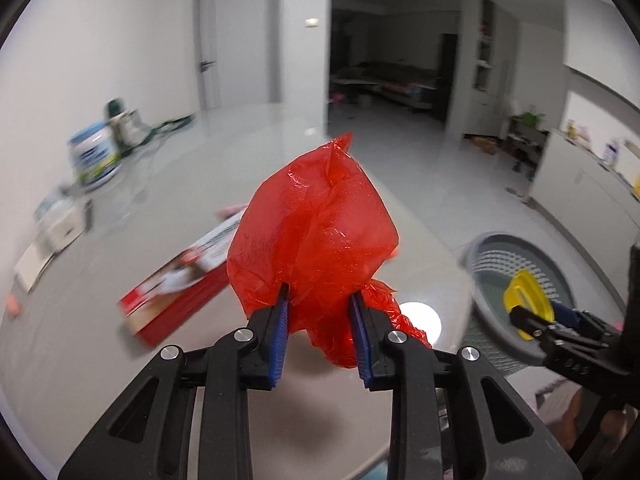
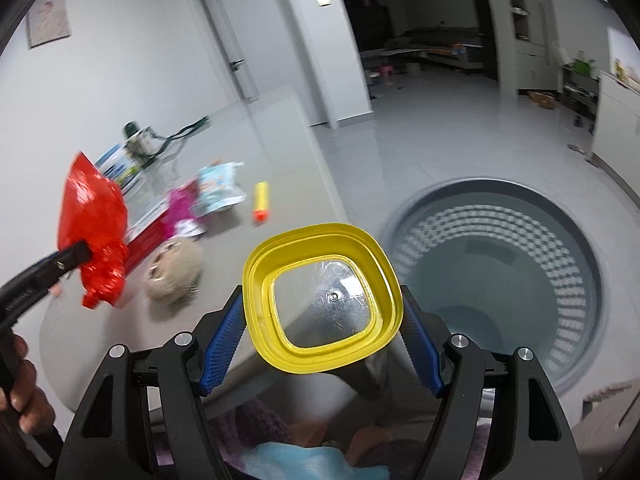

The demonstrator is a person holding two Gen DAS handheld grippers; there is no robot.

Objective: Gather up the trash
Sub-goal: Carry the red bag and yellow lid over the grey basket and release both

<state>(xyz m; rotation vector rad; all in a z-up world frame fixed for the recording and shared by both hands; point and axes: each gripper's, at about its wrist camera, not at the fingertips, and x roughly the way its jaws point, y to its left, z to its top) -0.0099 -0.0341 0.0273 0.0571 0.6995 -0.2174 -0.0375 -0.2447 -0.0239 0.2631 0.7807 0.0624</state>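
Note:
A crumpled red plastic bag (image 1: pixel 316 220) hangs above the grey table, and my left gripper (image 1: pixel 320 296) is shut on its lower part. The right wrist view shows the same bag (image 2: pixel 92 216) at the left, clamped in the left gripper (image 2: pixel 76 254). My right gripper (image 2: pixel 322 300) is shut on a can with a square yellow rim (image 2: pixel 320 240) and a shiny inside, its open mouth facing the camera. The can sits left of a round grey slotted basket (image 2: pixel 500 200). In the left wrist view the basket (image 1: pixel 476 248) lies to the right, with the yellow can (image 1: pixel 524 292) over it.
A red and white carton (image 1: pixel 172 292) lies on the table (image 1: pixel 360 420) behind the bag. Further back are snack packets (image 2: pixel 220 188), a yellow and orange tube (image 2: pixel 261 200), a beige round lump (image 2: pixel 174 272) and a white tub (image 1: pixel 96 156). A person's hand (image 2: pixel 20 380) is at the lower left.

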